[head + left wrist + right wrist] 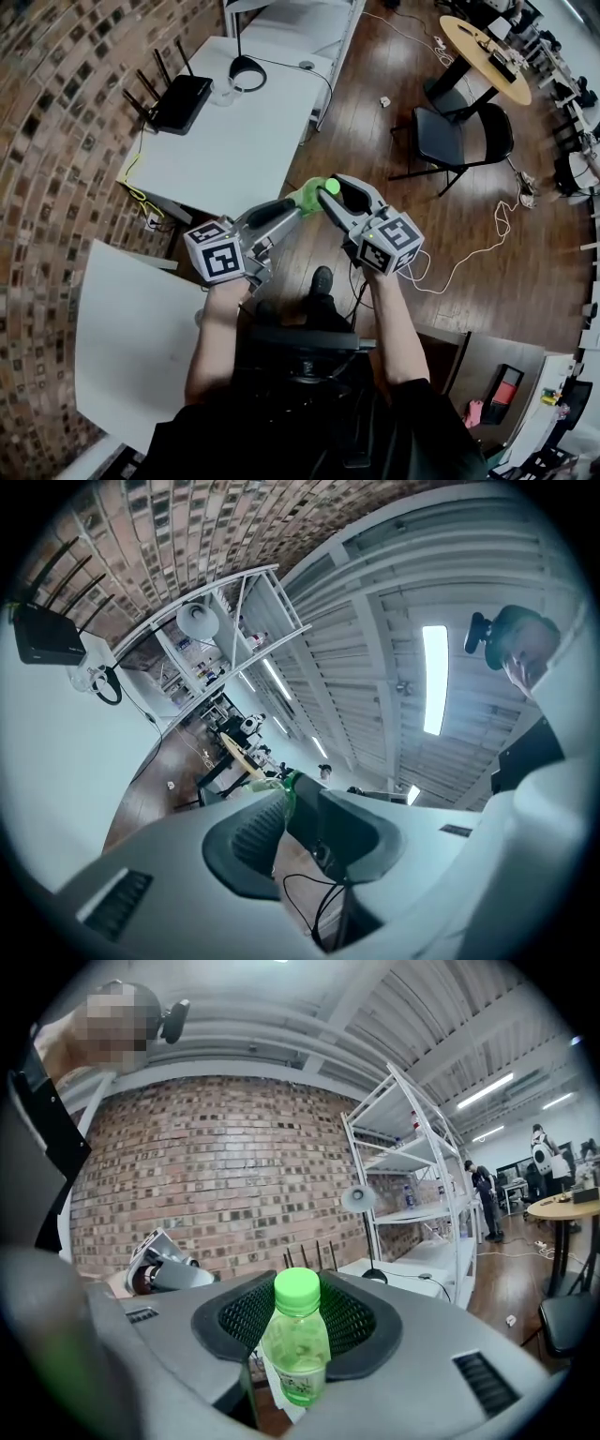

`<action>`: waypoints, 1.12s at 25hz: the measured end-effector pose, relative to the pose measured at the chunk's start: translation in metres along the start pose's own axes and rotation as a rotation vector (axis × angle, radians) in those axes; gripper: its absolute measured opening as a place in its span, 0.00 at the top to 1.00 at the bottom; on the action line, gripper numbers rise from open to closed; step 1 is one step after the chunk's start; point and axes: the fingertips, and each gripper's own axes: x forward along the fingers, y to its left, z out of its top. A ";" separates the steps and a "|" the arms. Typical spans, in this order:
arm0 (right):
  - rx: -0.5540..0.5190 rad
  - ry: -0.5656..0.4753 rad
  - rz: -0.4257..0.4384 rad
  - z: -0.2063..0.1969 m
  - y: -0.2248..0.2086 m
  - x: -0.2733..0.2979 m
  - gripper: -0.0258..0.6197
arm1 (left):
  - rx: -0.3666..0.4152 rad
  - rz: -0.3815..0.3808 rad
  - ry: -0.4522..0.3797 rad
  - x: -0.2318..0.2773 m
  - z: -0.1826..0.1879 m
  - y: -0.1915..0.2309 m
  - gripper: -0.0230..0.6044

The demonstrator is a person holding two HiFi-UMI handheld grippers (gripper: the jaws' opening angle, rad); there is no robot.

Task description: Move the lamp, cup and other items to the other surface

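Right gripper (298, 1330) gripped wide round the green bottle (309, 197) at the middle of the head view, while the left gripper (286, 817) pinched its other end narrowly. Farther off, at upper left, the lamp (247, 70) and a router (180, 101) sat on the white table (234, 141).

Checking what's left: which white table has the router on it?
The farther white table, at upper left in the head view, carries the black router and lamp; the nearer table at lower left shows neither.
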 end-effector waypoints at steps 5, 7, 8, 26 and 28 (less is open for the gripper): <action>0.005 -0.002 0.059 0.016 -0.065 0.005 0.68 | 0.017 0.051 -0.016 0.061 0.018 0.020 0.72; 0.000 0.000 0.080 0.021 -0.091 0.005 0.68 | 0.024 0.074 -0.022 0.085 0.023 0.026 0.72; -0.005 0.000 0.090 0.024 -0.104 0.004 0.68 | 0.027 0.084 -0.025 0.096 0.025 0.029 0.72; 0.007 0.022 0.282 0.038 -0.189 0.062 0.68 | 0.052 0.251 -0.134 0.152 0.067 0.083 0.72; -0.003 0.033 0.289 0.038 -0.190 0.081 0.68 | 0.046 0.248 -0.153 0.148 0.079 0.098 0.72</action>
